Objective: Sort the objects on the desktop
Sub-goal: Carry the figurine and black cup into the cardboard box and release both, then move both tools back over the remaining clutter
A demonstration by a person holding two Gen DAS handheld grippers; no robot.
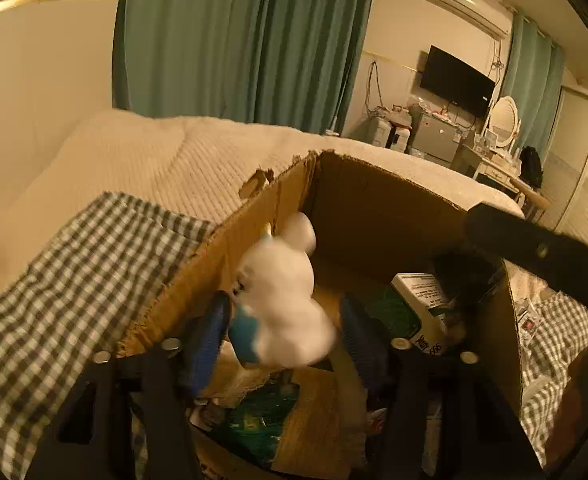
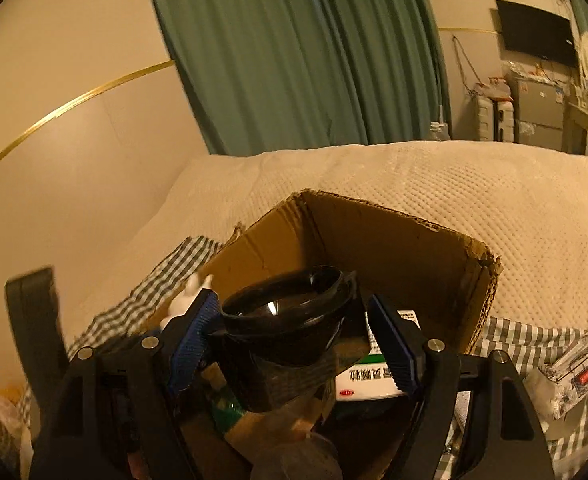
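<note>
Left gripper (image 1: 282,332): jaws stood apart over the cardboard box (image 1: 374,208); the blurred white toy (image 1: 282,300) sat between the pads, apparently loose and dropping in.
Right gripper (image 2: 290,344): spread wide around the black bowl (image 2: 290,320); pad contact could not be told.
Advice: each hand likely should clear the box walls before withdrawing.

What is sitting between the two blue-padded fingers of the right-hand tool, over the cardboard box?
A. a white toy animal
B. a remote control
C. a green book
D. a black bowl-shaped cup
D: in the right wrist view a black bowl-shaped cup sits between the right gripper fingers, above the cardboard box.
</note>
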